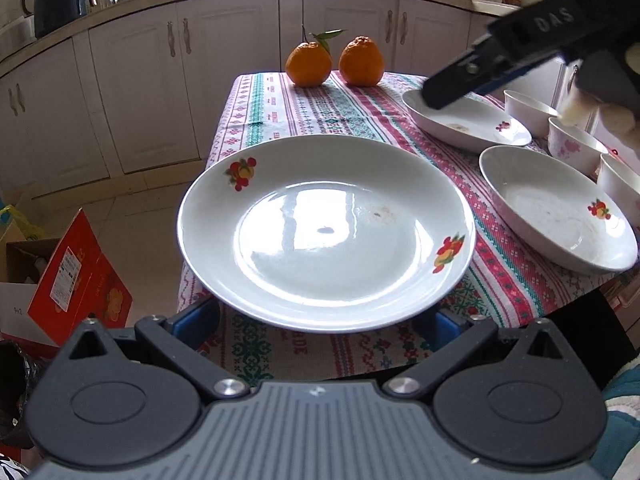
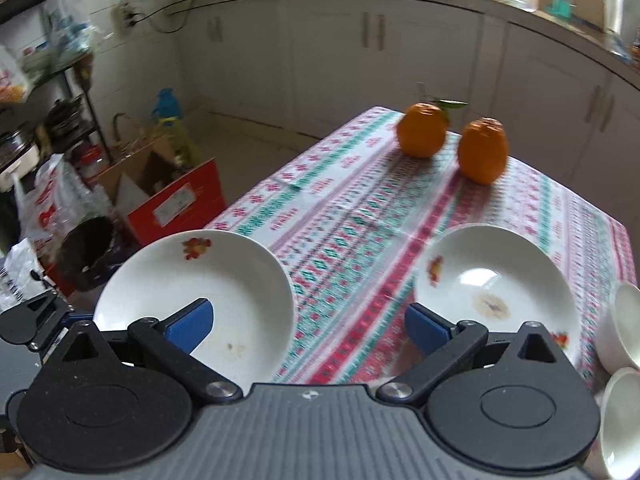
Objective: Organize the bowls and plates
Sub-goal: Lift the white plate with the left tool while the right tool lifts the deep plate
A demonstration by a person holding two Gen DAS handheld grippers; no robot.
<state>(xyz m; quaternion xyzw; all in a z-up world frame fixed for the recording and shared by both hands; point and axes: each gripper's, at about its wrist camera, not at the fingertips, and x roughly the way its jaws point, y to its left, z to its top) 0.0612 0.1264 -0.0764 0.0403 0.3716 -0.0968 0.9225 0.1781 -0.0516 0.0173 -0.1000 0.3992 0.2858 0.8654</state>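
Note:
A large white plate point(image 1: 326, 232) with fruit decals fills the middle of the left wrist view and overhangs the table's near left edge. My left gripper point(image 1: 318, 318) is open, its blue pads point(image 1: 196, 316) wide apart below the plate's near rim, which hides the tips. The same plate point(image 2: 196, 280) shows in the right wrist view. My right gripper point(image 2: 308, 328) is open and empty above the cloth, between that plate and a stained deep plate point(image 2: 496, 276). The right gripper point(image 1: 444, 92) reaches over the far deep plate point(image 1: 468, 124). Another deep plate point(image 1: 556, 208) lies nearer.
Three small white bowls point(image 1: 572, 148) stand along the right table edge; two bowls point(image 2: 624, 328) show in the right wrist view. Two oranges point(image 1: 308, 64) sit at the far end of the patterned tablecloth point(image 1: 320, 112). A red box point(image 1: 80, 280) is on the floor at left.

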